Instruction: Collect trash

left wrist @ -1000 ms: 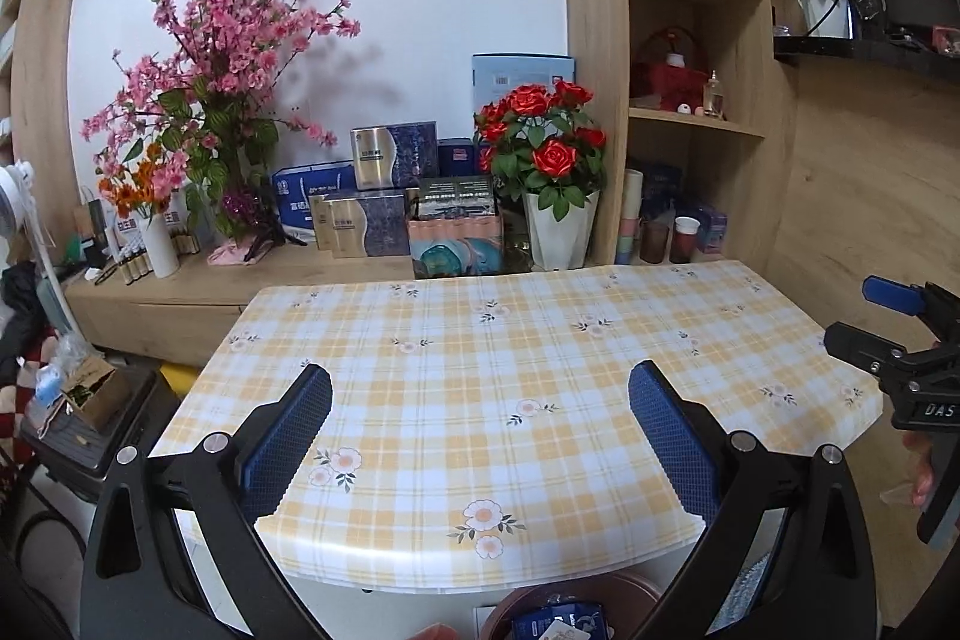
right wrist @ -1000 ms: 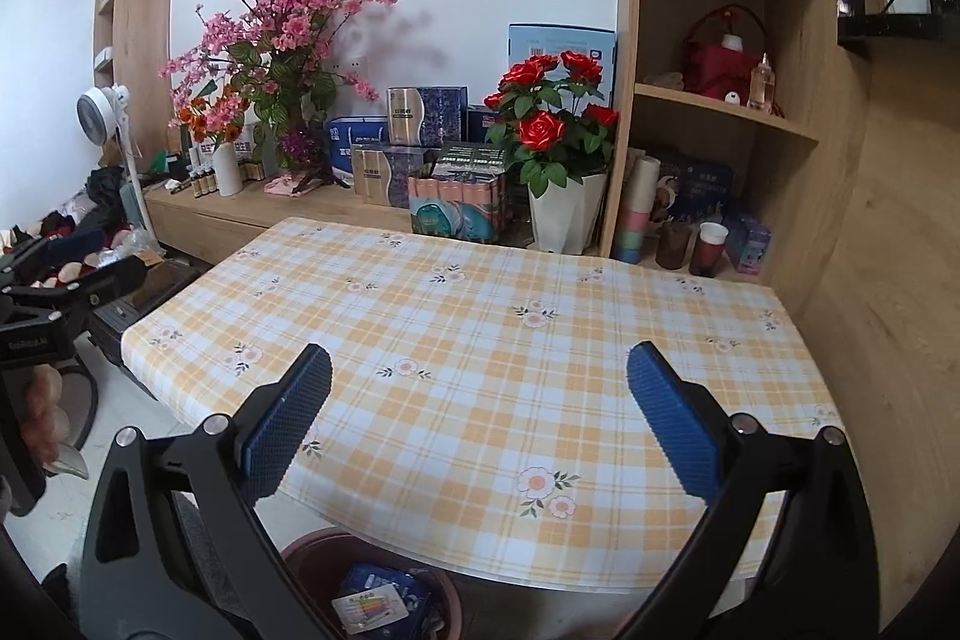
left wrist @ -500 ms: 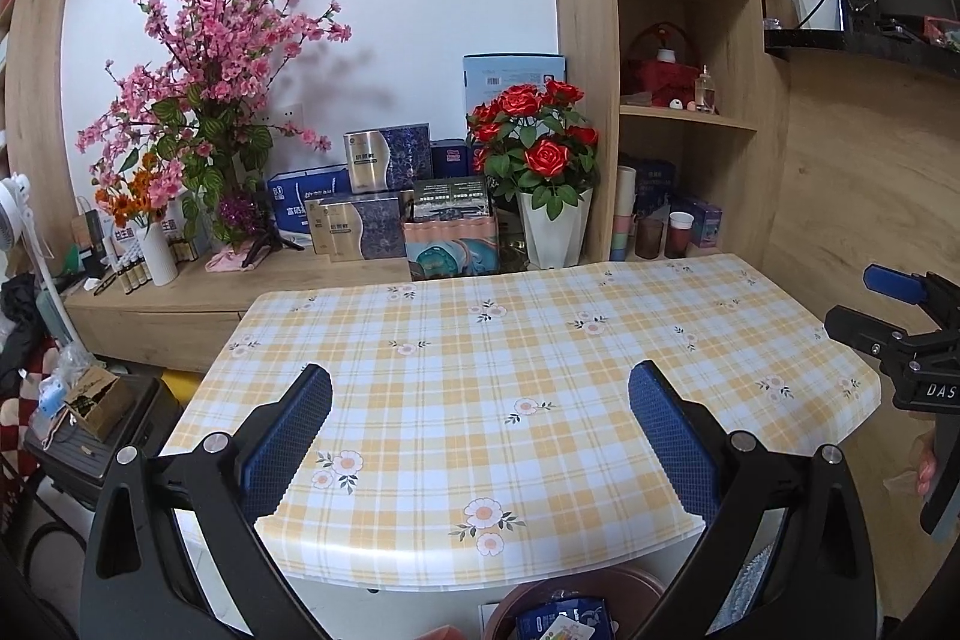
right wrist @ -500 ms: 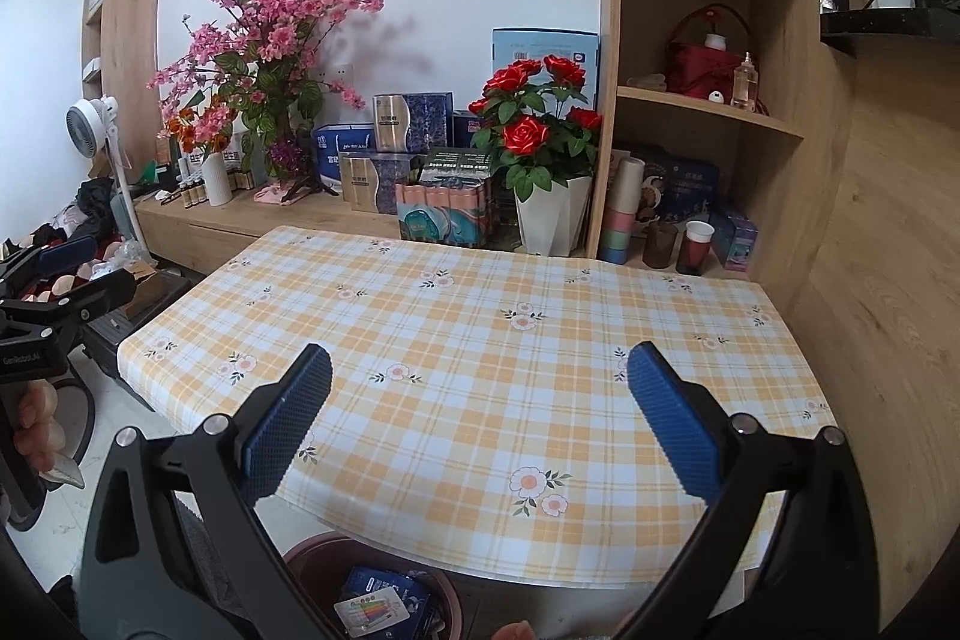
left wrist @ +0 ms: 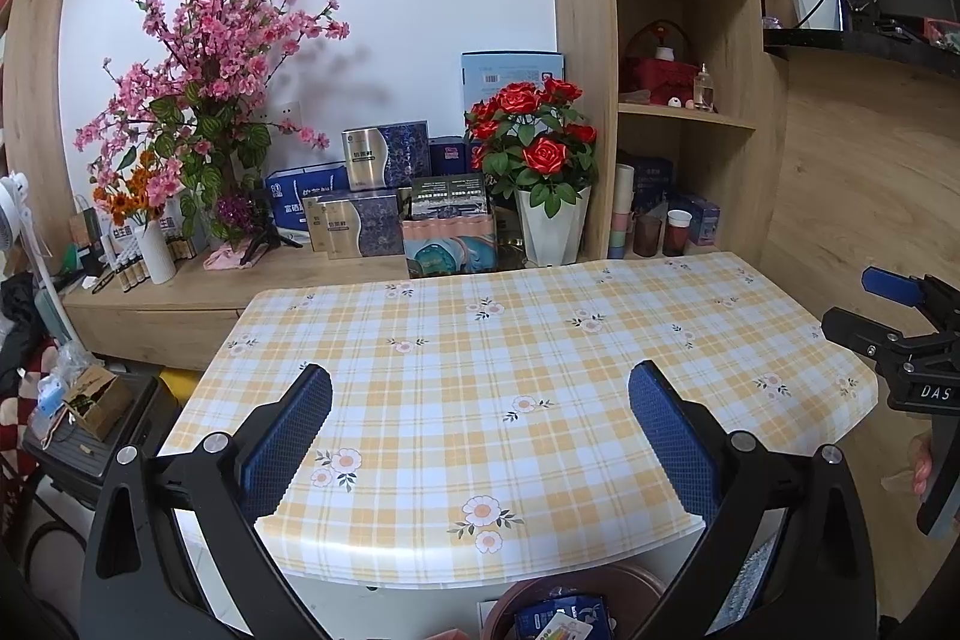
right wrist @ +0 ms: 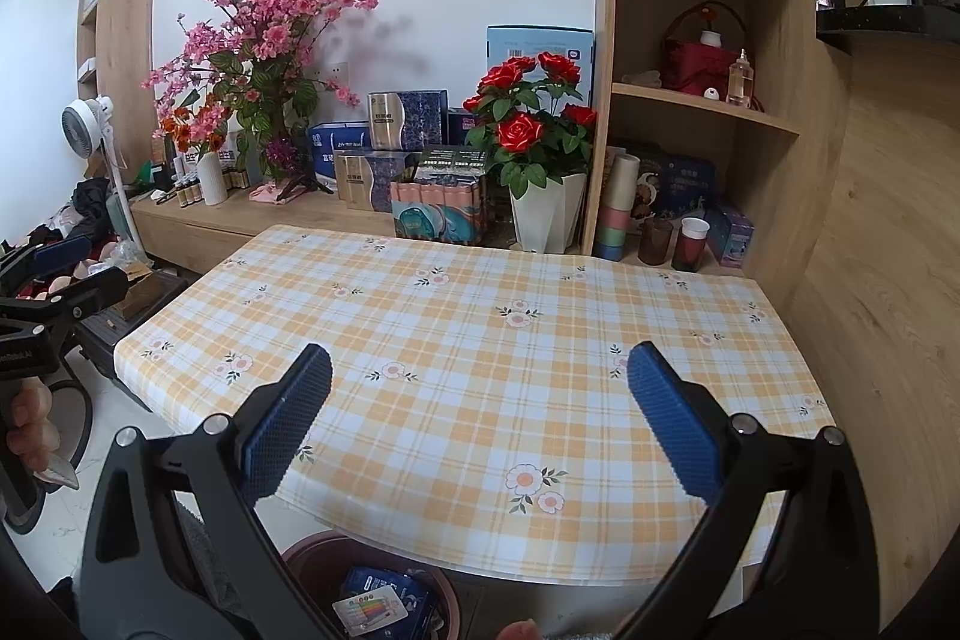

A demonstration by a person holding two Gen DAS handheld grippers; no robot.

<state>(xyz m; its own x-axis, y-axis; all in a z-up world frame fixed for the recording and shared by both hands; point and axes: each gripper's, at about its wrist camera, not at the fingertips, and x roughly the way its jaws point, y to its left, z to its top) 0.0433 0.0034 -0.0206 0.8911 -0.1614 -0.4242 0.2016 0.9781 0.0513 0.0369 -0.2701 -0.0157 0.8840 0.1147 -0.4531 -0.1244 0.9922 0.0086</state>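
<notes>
Both grippers hung over the near edge of the table (left wrist: 540, 340), whose yellow-and-white checked cloth with small flowers lay bare. The left gripper (left wrist: 480, 436) had its blue-padded jaws spread wide with nothing between them, and the right gripper (right wrist: 480, 418) was the same: wide apart, holding nothing. Each showed at the edge of the other's view, with a hand (right wrist: 27, 424) on the left one's grip.

The trash sat below the table's near edge, in a brown bin (right wrist: 312, 550) on the floor (only partly in view in both cameras). Inside it lay a dark blue packet (right wrist: 384, 589) and a white card with coloured stripes (right wrist: 366, 613).

At the far side of the table, a white pot of red roses (left wrist: 537, 160) stood beside the wooden shelving, with stacked boxes (left wrist: 384, 184) to its left and a tall spray of pink blossom (left wrist: 210, 52) further left on the low cabinet.
</notes>
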